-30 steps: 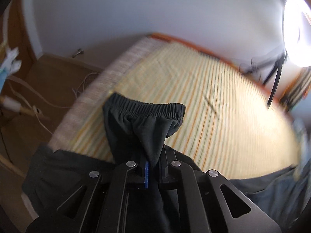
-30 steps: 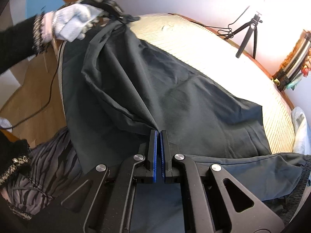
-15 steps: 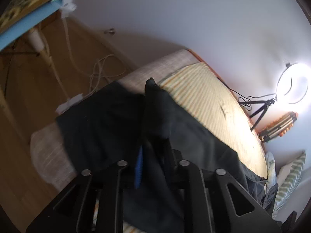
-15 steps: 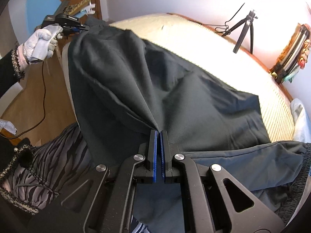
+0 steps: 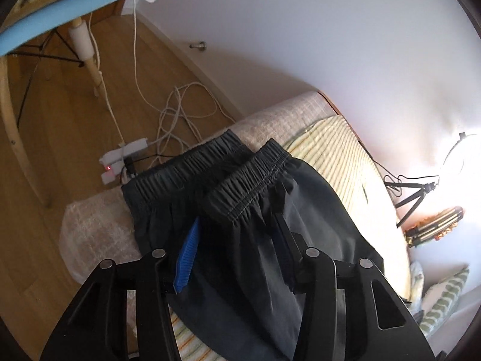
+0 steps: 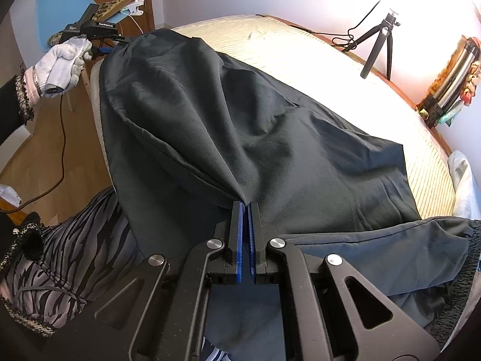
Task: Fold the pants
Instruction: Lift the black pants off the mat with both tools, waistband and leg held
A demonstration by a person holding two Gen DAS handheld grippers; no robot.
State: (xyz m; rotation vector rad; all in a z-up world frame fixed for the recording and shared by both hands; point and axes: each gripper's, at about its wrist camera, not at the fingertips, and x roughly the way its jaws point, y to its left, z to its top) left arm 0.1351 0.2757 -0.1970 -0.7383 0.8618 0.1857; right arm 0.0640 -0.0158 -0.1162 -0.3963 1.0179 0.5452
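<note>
Left gripper [image 5: 237,240] jaws opening, waistband [image 5: 246,180] loose between them, now laid on bed [image 5: 330,150] corner. Right gripper [image 6: 246,210] clenched on pants [image 6: 240,126]. Half-fold placed; release underway.

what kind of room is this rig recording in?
Most likely a bedroom at home, set up for filming. The pants lie on a bed with a striped cover, a pillow sits at its far end, and a ring light on a tripod stands by the wall, over a wooden floor.
</note>
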